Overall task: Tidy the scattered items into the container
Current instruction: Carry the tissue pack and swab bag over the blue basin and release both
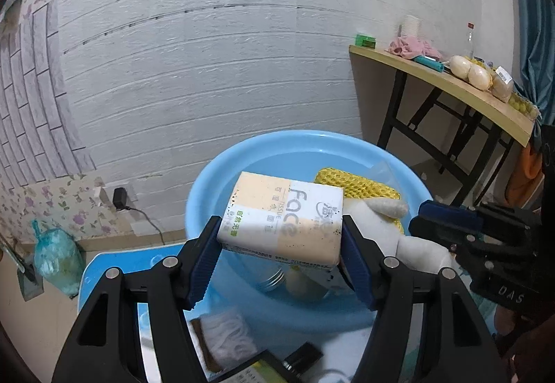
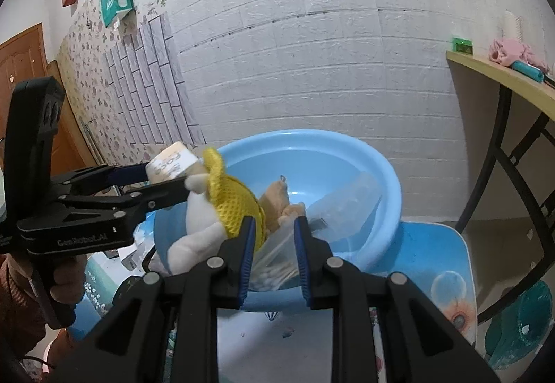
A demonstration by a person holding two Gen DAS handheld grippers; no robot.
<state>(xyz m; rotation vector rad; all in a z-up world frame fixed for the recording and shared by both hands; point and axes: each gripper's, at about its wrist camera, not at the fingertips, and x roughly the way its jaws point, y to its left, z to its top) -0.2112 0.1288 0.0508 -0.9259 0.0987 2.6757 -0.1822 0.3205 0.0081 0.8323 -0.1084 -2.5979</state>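
Carrying is the step you are in: your left gripper (image 1: 280, 230) pinches the tissue pack (image 1: 277, 209) by its two short ends, and the pack hangs above the blue basin (image 1: 295, 137), over its near half. (first spotter)

Agreed, and your right gripper (image 2: 274, 223) is at the basin's near rim, pads drawn close on a clear bag of cotton swabs (image 2: 277, 254). That bag hangs partly inside the basin. (second spotter)

You also have the plush toy (image 2: 197, 237) with its yellow net (image 2: 239, 206) draped over the basin's near-left rim, right beside your right gripper. Whether that claw grips any of it, I cannot tell. (first spotter)

My judgement for your next move: bring the tissue pack lower inside the basin, then spread the left claw. A jar lid and another plush already lie on the basin floor, so aim for a free patch. (second spotter)

Then let the bag go over the basin's middle, clear of the rim, so it slides in, not out. You look close to done with this pair; more things wait in front of the basin. (first spotter)
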